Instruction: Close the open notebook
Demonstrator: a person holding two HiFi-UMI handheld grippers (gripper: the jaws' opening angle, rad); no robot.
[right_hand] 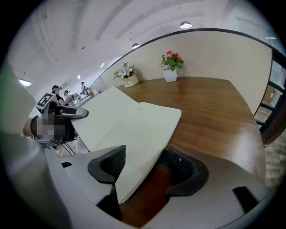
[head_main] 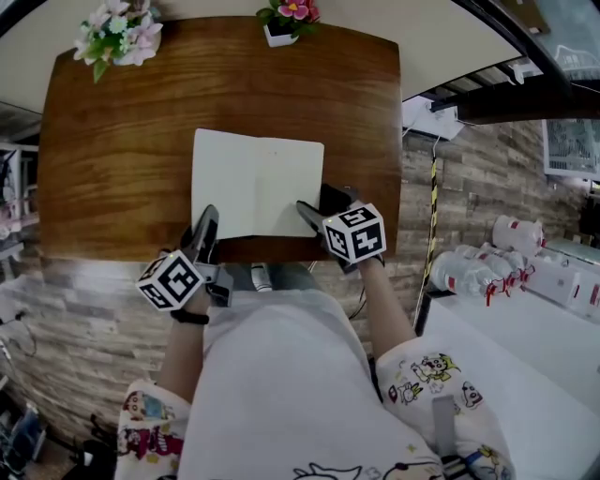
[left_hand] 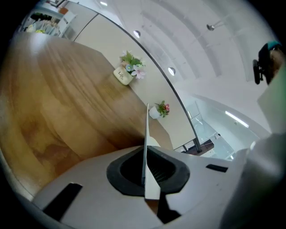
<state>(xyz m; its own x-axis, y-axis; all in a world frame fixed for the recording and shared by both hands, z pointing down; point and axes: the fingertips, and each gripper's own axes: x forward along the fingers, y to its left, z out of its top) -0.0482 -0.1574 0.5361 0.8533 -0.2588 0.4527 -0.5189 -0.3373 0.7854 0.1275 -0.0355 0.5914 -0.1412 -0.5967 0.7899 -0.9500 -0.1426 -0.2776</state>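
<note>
The open notebook (head_main: 258, 183) lies with its cream pages up on the wooden table (head_main: 122, 141), close to the near edge. My left gripper (head_main: 208, 220) is at its near left corner. In the left gripper view that gripper (left_hand: 146, 167) is shut on a thin leaf of the notebook (left_hand: 146, 134), which is seen edge-on and lifted upright. My right gripper (head_main: 319, 208) is at the near right corner. In the right gripper view its jaws (right_hand: 147, 167) stand apart around the right-hand page (right_hand: 129, 129), with bare table showing between the pads.
Two small flower pots stand at the table's far edge, one at the left (head_main: 117, 33) and one near the middle (head_main: 289, 19). White bottles (head_main: 487, 262) sit on a white surface to the right. The person's lap is right below the table's near edge.
</note>
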